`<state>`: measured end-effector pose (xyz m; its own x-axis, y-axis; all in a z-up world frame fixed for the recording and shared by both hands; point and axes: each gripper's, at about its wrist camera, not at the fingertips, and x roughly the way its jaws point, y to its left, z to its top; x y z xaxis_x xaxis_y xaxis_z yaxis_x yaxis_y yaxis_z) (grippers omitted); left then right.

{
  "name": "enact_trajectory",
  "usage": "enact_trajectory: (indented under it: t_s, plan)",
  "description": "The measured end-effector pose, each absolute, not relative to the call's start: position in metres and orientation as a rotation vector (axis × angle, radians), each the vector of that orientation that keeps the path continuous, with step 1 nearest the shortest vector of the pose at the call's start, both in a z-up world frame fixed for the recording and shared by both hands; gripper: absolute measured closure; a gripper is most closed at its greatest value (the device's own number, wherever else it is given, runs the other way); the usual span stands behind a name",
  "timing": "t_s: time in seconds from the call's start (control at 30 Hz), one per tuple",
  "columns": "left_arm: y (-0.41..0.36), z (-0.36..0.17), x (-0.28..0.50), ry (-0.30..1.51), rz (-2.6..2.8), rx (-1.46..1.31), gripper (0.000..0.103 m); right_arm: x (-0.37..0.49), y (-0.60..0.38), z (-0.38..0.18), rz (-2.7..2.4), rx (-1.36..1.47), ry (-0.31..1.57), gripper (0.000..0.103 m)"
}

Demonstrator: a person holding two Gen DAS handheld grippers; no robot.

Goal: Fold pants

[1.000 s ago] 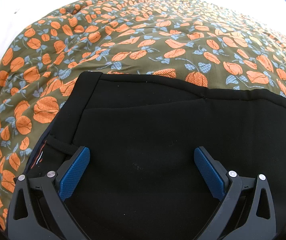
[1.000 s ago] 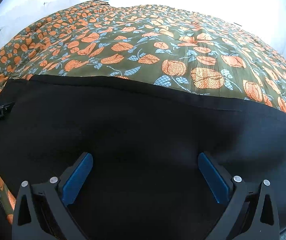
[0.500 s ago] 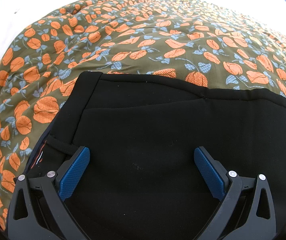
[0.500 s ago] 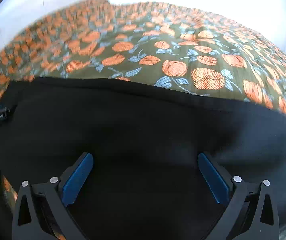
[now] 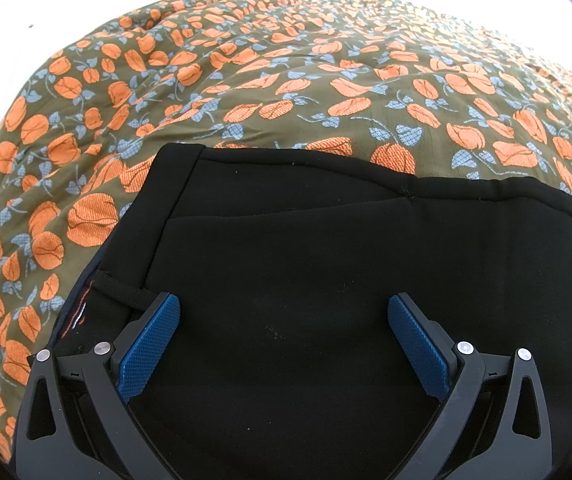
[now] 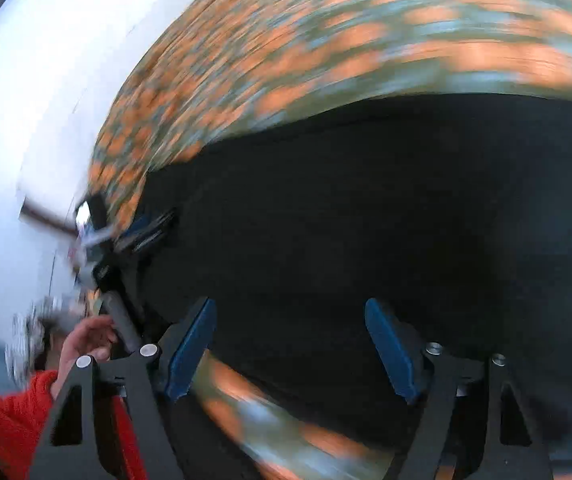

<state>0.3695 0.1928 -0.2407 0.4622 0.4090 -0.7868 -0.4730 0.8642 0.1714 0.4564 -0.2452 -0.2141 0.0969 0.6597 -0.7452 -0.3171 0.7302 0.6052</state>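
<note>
Black pants (image 5: 326, 264) lie flat on a bed with an olive cover printed with orange flowers (image 5: 245, 80). The waistband corner (image 5: 177, 160) shows in the left wrist view, with an orange inner seam at the left edge. My left gripper (image 5: 283, 332) hovers over the pants, open, its blue pads (image 5: 149, 344) wide apart. The right wrist view is blurred by motion. My right gripper (image 6: 290, 340) is over the near edge of the pants (image 6: 366, 220), its jaws closing, with black cloth and a strip of cover seen between them; no pad presses on cloth.
In the right wrist view a hand with a red sleeve (image 6: 9, 412) holds the other gripper's handle (image 6: 121, 320) at the left. White walls surround the bed. The flowered cover stretches away beyond the pants in both views.
The left wrist view is unchanged. The right gripper has swung and rolled, so its view now tilts and blurs, showing the hand and the pants' near edge. Its pads stand closer together.
</note>
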Motion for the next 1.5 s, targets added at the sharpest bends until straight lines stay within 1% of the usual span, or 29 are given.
enact_trajectory:
  t_s: [0.2,0.27,0.3,0.33,0.37,0.43,0.5,0.53,0.57,0.63,0.7,0.77,0.83,0.9,0.97,1.03,1.1,1.13,1.17,1.23,1.27,1.3,1.33,1.37,1.43,1.5]
  plan:
    - [0.193,-0.241,0.369,0.944,0.542,-0.078,0.000,0.467,-0.469,-0.195,0.216,0.369,1.190,0.026]
    - [0.193,-0.240,0.369,0.943,0.538,-0.084,0.000,0.459,-0.519,-0.190,0.069,0.383,1.173,0.027]
    - [0.194,-0.240,0.369,0.944,0.537,-0.086,0.000,0.455,-0.530,-0.189,0.032,0.387,1.171,0.024]
    - [0.194,-0.240,0.370,0.943,0.536,-0.088,0.000,0.446,-0.544,-0.186,-0.092,0.343,1.189,0.017]
    - [0.194,-0.240,0.370,0.943,0.535,-0.091,0.000,0.441,-0.548,-0.183,-0.124,0.333,1.190,0.016]
    - [0.198,-0.239,0.370,0.951,0.515,-0.127,0.000,0.411,-0.545,-0.165,-0.082,0.406,1.115,0.017]
    - [0.202,-0.234,0.372,1.015,0.457,-0.143,0.001,0.379,-0.525,-0.147,0.016,0.475,1.057,0.017]
    - [0.203,-0.226,0.371,1.070,0.422,-0.151,0.002,0.365,-0.512,-0.140,0.072,0.498,1.042,0.017]
    - [0.201,-0.217,0.365,1.085,0.402,-0.172,0.002,0.349,-0.497,-0.136,0.128,0.515,1.037,0.016]
    - [0.184,-0.179,0.331,1.011,0.296,-0.229,0.002,0.310,-0.447,-0.126,0.288,0.526,1.058,0.013]
    - [0.153,-0.148,0.294,0.927,0.171,-0.222,0.001,0.276,-0.408,-0.127,0.422,0.506,1.092,0.010]
    - [0.119,-0.135,0.267,0.903,0.039,-0.224,0.001,0.245,-0.360,-0.135,0.538,0.456,1.136,0.010]
    - [0.077,-0.137,0.243,0.914,-0.122,-0.252,0.001,0.224,-0.321,-0.150,0.590,0.408,1.180,0.010]
    - [0.034,-0.154,0.231,0.956,-0.237,-0.246,0.001,0.213,-0.305,-0.166,0.610,0.413,1.220,0.010]
    - [0.005,-0.174,0.227,1.008,-0.263,-0.200,0.001,0.211,-0.309,-0.173,0.555,0.387,1.246,0.010]
    - [-0.015,-0.202,0.222,1.072,-0.256,-0.140,0.001,0.211,-0.345,-0.175,0.445,0.326,1.242,0.010]
    - [-0.013,-0.220,0.214,1.116,-0.197,-0.058,0.001,0.211,-0.394,-0.178,0.279,0.309,1.242,0.010]
    - [-0.007,-0.222,0.208,1.114,-0.171,-0.014,0.001,0.207,-0.437,-0.183,0.156,0.346,1.230,0.010]
    - [-0.001,-0.220,0.204,1.109,-0.145,0.011,0.000,0.206,-0.461,-0.183,0.099,0.374,1.222,0.010]
    - [0.033,-0.219,0.197,1.135,0.010,0.049,0.000,0.195,-0.508,-0.185,-0.019,0.434,1.186,0.011]
    - [0.048,-0.219,0.194,1.147,0.050,0.025,0.000,0.191,-0.519,-0.184,-0.042,0.465,1.174,0.011]
    - [0.077,-0.220,0.190,1.168,0.132,-0.041,0.000,0.186,-0.523,-0.184,-0.045,0.515,1.159,0.010]
    - [0.098,-0.220,0.185,1.168,0.184,-0.098,0.000,0.185,-0.518,-0.184,-0.050,0.506,1.151,0.010]
    - [0.111,-0.220,0.181,1.161,0.218,-0.131,0.000,0.185,-0.510,-0.182,-0.053,0.469,1.155,0.008]
    - [0.139,-0.218,0.172,1.146,0.302,-0.202,0.000,0.194,-0.481,-0.187,-0.056,0.320,1.190,0.000]
    - [0.148,-0.208,0.168,1.117,0.339,-0.245,0.001,0.201,-0.465,-0.195,-0.086,0.212,1.219,0.000]
